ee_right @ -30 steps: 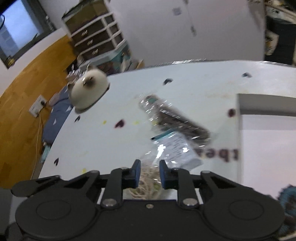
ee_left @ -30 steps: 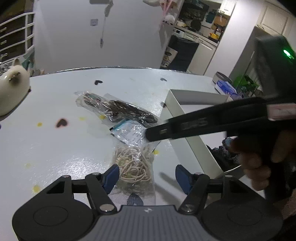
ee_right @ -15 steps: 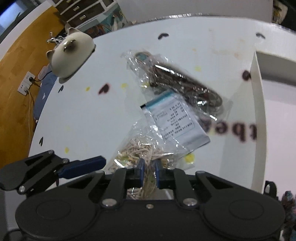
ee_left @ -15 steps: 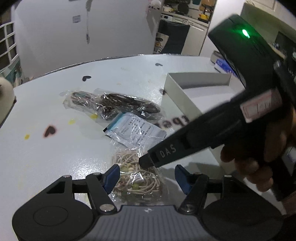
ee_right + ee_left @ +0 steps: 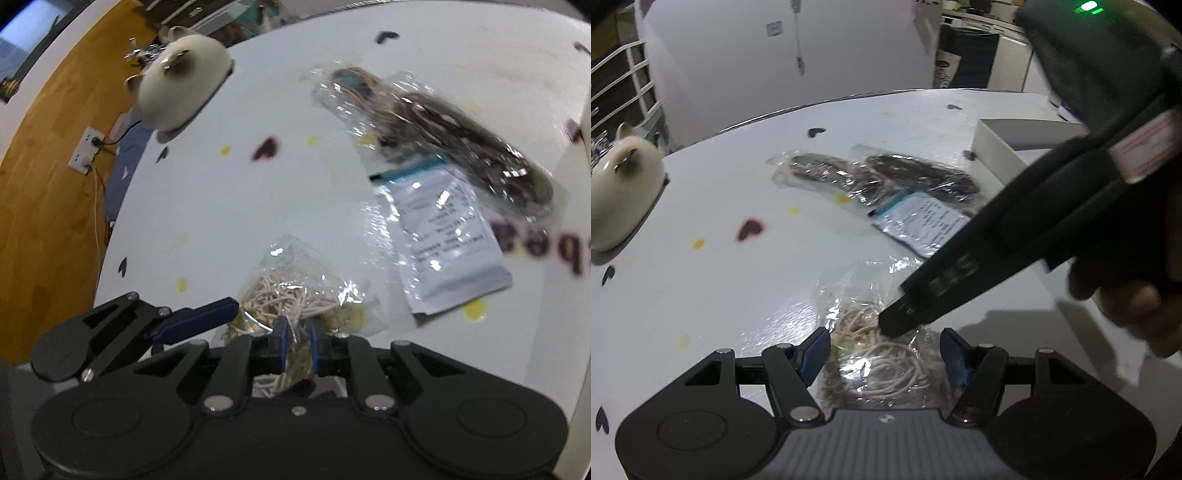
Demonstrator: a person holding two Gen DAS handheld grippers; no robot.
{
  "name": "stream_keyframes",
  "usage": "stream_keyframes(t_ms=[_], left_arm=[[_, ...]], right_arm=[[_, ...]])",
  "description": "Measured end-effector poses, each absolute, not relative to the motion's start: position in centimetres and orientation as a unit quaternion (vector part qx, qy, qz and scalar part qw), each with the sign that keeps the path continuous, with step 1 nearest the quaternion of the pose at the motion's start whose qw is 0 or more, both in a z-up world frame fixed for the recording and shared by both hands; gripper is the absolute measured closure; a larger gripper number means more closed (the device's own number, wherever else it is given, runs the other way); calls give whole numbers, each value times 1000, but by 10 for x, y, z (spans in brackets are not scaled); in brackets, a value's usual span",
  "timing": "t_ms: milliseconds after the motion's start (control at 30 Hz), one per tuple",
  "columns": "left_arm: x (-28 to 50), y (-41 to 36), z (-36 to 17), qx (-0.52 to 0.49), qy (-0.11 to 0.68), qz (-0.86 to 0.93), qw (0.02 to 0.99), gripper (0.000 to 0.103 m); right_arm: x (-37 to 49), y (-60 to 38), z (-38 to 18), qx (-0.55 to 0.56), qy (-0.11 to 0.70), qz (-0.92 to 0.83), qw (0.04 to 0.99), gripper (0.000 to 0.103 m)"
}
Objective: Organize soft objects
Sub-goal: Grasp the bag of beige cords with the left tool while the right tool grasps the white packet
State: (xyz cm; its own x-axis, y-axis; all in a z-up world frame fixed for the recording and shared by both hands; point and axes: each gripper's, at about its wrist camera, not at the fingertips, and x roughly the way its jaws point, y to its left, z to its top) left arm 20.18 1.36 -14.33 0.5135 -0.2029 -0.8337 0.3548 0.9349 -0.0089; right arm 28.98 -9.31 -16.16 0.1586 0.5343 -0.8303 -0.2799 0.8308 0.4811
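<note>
A clear plastic bag of beige cords lies on the white table. My left gripper is open and straddles the bag, one blue fingertip on each side with a gap to the plastic. My right gripper comes in steeply from the right and is shut on the bag's crinkled top; its black tip shows in the left wrist view. One blue finger of the left gripper shows in the right wrist view beside the bag.
Beyond the bag lie a white sachet with a teal stripe and a clear bag of dark cords. A white open box stands at the right. A cream cat-shaped ornament sits at the table's left edge.
Both grippers have sunk towards the beige-cord bag. The right jaws narrowed and closed on its plastic. The bag now lies between the left fingers.
</note>
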Motion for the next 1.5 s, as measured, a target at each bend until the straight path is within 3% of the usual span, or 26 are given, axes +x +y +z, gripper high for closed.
stream_keyframes(t_ms=[267,500,933,1133,1233,1367,1500], left_arm=[[209,24,-144,52,476,-141,867,37],[219,27,-148,31,488,-135,862,35],[227,28,-153,-4,515,-116,849,29],[229,31,-158,-14,527,-113,842,28],[229,32,-159,-23,531,-113,839,29],[228,25,-161,-24,546,-131,827,19],[223,17,-164,-2,542,-128,831,22]], right_arm=[[298,-123,-126,84,509,233,824,50],[318,-130,-140,-16,500,212,840,26],[325,-99,-171,-101,521,208,821,23],[316,-101,-170,-116,509,214,826,36],[311,-106,-169,-116,508,217,825,38],[301,-111,-170,-114,507,214,827,40],[288,-113,-169,-117,507,217,826,42]])
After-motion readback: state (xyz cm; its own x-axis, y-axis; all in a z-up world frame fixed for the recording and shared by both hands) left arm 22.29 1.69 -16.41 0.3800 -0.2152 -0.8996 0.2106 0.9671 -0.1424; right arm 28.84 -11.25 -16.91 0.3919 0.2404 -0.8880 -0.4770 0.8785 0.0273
